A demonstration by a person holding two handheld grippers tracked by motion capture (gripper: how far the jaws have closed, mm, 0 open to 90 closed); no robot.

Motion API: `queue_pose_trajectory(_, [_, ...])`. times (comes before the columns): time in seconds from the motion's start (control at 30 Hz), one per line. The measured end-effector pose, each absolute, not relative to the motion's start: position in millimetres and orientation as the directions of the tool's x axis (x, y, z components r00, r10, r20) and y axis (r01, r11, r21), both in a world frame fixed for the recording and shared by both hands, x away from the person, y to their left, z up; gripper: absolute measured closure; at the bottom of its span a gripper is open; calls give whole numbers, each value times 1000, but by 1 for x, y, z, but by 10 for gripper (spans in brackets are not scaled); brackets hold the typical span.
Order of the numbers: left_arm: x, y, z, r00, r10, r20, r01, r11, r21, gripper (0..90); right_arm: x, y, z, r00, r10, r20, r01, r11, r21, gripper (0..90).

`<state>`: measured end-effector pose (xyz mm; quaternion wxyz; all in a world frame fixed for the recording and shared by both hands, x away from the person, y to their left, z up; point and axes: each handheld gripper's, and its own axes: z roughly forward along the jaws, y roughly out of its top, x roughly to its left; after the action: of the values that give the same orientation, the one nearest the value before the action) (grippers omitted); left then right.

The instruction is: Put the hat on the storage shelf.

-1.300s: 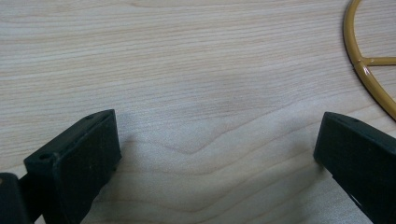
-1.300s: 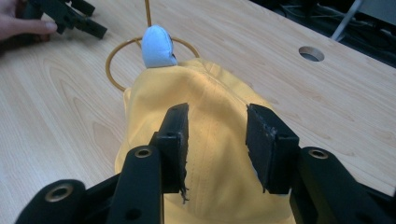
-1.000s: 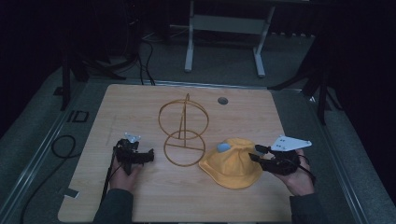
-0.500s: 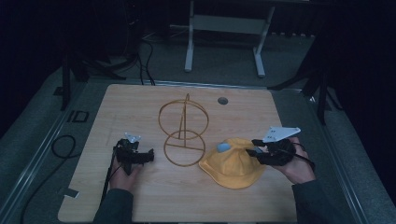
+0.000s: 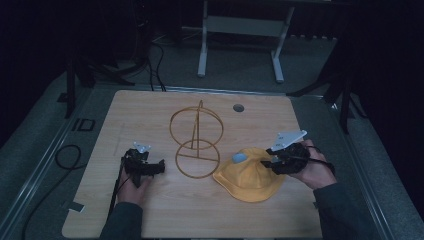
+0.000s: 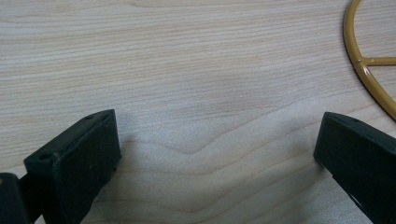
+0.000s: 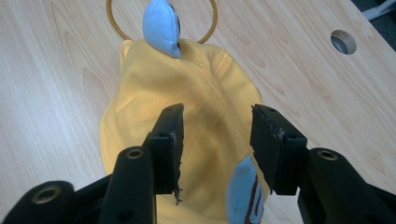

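Two claws on the desk (image 5: 150,210), one yellow hat (image 5: 247,177), one wire stand (image 5: 196,142) of gold rod.

Change noted: right claw (image 7: 217,126), beside the hat's far edge a second ago, has lifted and come in over the crown; jaws stand moderately apart, astride the top seam, holding nothing. Judged a reach for the hat, grasp not yet made.

Left claw (image 6: 215,154): unmoved, jaws wide and empty, low over bare wood, stand's base ring just ahead of its right jaw.

Hat: directly beneath and ahead of the right claw, flat on the desk. Blue ears, two: one (image 7: 161,25) beyond the jaws at the far brim, one (image 7: 243,193) between them, close in.

Desk hole (image 7: 343,42): one, ahead and to the right
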<state>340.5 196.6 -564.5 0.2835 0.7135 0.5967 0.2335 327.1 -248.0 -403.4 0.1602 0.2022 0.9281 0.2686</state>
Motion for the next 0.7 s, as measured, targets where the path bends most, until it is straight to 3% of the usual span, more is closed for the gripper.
queue_pose_trajectory(0.7, [340,197,-565,179,984,-5,719,-127,683,4,341,-221,-396,-921,315,-227,217,902,374,558])
